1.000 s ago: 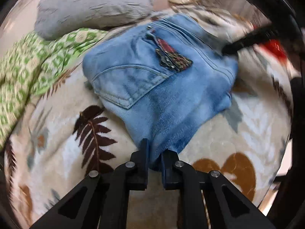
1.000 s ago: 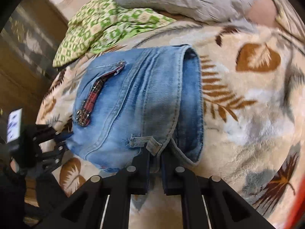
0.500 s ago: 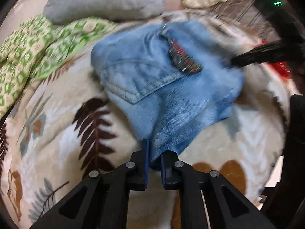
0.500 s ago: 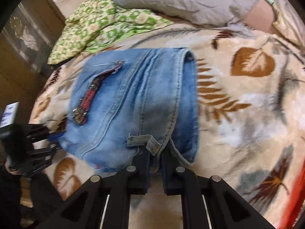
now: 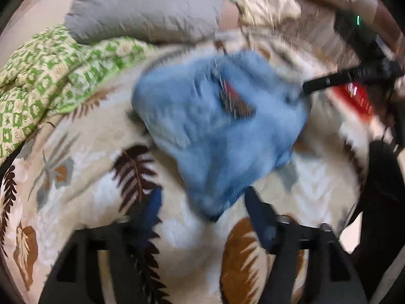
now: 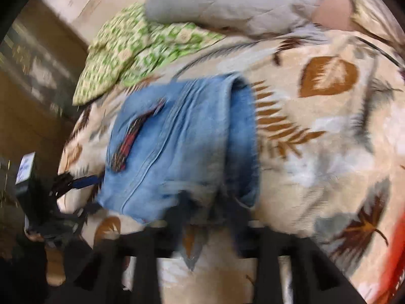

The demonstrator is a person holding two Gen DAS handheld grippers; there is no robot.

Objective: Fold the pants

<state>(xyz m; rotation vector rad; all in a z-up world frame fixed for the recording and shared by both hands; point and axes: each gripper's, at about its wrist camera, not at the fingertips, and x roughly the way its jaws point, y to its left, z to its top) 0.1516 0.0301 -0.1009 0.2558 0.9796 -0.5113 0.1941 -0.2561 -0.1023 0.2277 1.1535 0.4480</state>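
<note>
On the far left of my left camera a green patterned cloth (image 5: 48, 76) lies bunched beside a grey pillow (image 5: 141, 7), both well clear of the work. Moving right, the jeans (image 5: 215, 131) sit as a compact folded packet on the leaf-print blanket (image 5: 83, 177), back pocket and a dark red patch facing up. My left gripper (image 5: 202, 202) has just been opening; its jaws now stand wide, the near corner of the denim lying loose between them, not pinched. Further right, in the other camera, the same packet (image 6: 182, 147) shows its rolled fold edge toward the blanket's brown leaves. My right gripper (image 6: 210, 202) has just been opening too, jaws apart at the waistband edge, though blur hides the pads, so I judge rather than see that nothing is gripped. To my eye the fold is essentially done: the jeans are laid down and let go. What remains, at most, is backing both tools away and perhaps squaring an edge.
</note>
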